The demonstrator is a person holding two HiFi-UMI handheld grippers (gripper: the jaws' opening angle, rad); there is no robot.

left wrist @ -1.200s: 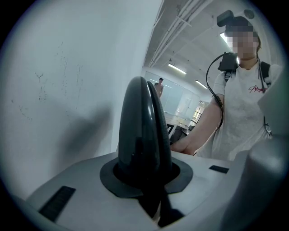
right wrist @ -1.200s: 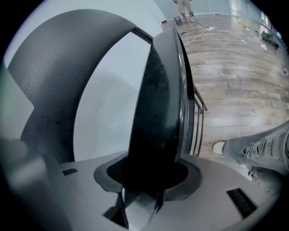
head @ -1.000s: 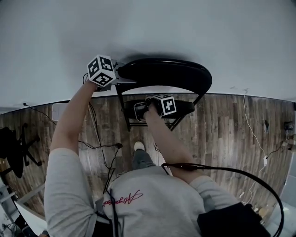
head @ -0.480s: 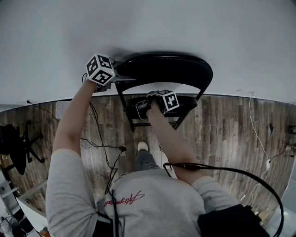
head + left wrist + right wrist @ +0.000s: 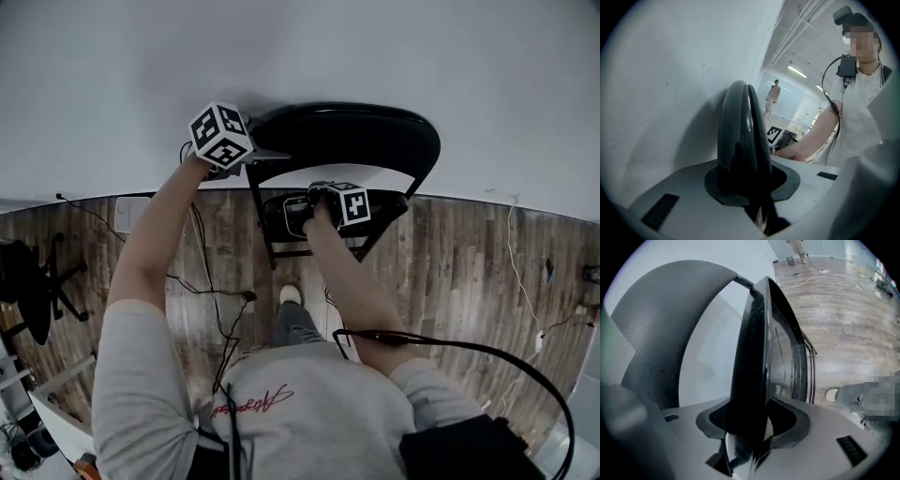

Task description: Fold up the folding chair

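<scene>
Black folding chair [image 5: 375,136] is being held against the white wall [image 5: 300,56], on the wooden plank floor [image 5: 469,262]. Its curved black backrest [image 5: 740,131] is being clamped at the left end by the left gripper [image 5: 267,155]. Its glossy black seat [image 5: 750,371] is being pinched by the right gripper [image 5: 289,217], whose jaws have just been opening slightly.

Cool, even indoor light, dim overall. The folding chair [image 5: 347,141] throws a soft shadow on the wall [image 5: 375,56]. Both gripper views bend fisheye-style, corners black.
</scene>
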